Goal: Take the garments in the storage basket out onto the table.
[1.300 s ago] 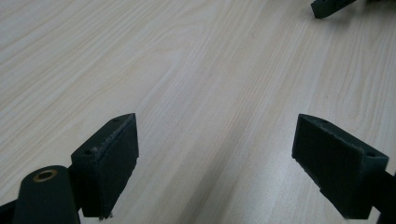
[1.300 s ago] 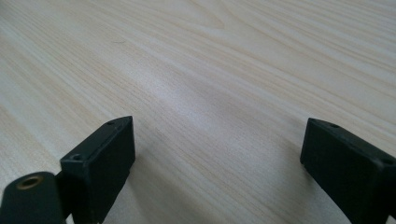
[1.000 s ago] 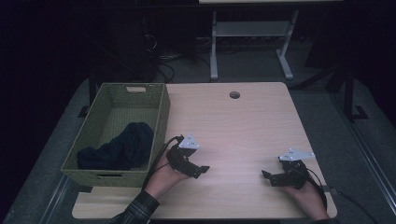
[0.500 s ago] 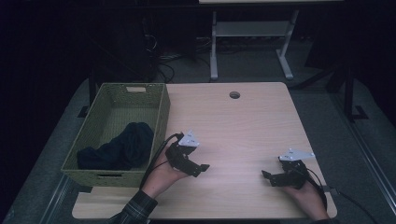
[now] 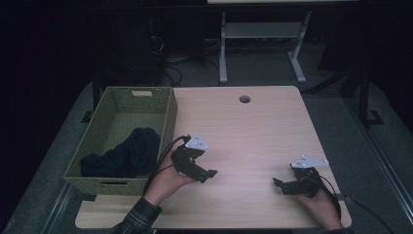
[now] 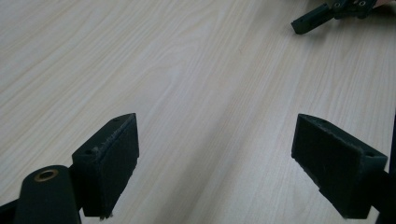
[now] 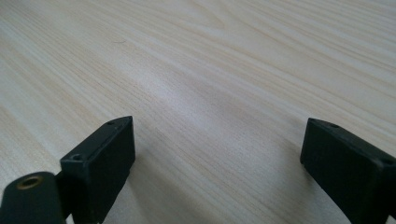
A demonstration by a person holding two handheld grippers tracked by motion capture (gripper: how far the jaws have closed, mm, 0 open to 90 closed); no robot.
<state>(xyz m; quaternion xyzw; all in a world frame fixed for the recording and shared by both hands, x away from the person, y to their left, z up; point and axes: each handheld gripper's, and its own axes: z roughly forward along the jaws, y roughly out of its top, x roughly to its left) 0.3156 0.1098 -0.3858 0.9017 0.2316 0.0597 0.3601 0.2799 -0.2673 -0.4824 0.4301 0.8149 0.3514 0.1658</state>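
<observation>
In the high view my left gripper [image 5: 202,171] rests low over the wooden table [image 5: 253,131], just right of a green woven basket [image 5: 168,117]. A dark cloth [image 5: 127,153] lies crumpled inside the basket. My right gripper [image 5: 282,186] sits near the table's front right corner, pointing left. In the left gripper view my left gripper [image 6: 219,140] stands open with bare wood between its pads, and the right gripper's jaw tip [image 6: 317,16] shows far off. In the right gripper view my right gripper [image 7: 219,140] is also open, holding nothing.
A round cable hole [image 5: 244,99] sits near the table's far edge. Beyond the table stand a white metal frame [image 5: 263,34] and cables on the dark floor. A cable [image 5: 358,204] trails off the table's front right edge.
</observation>
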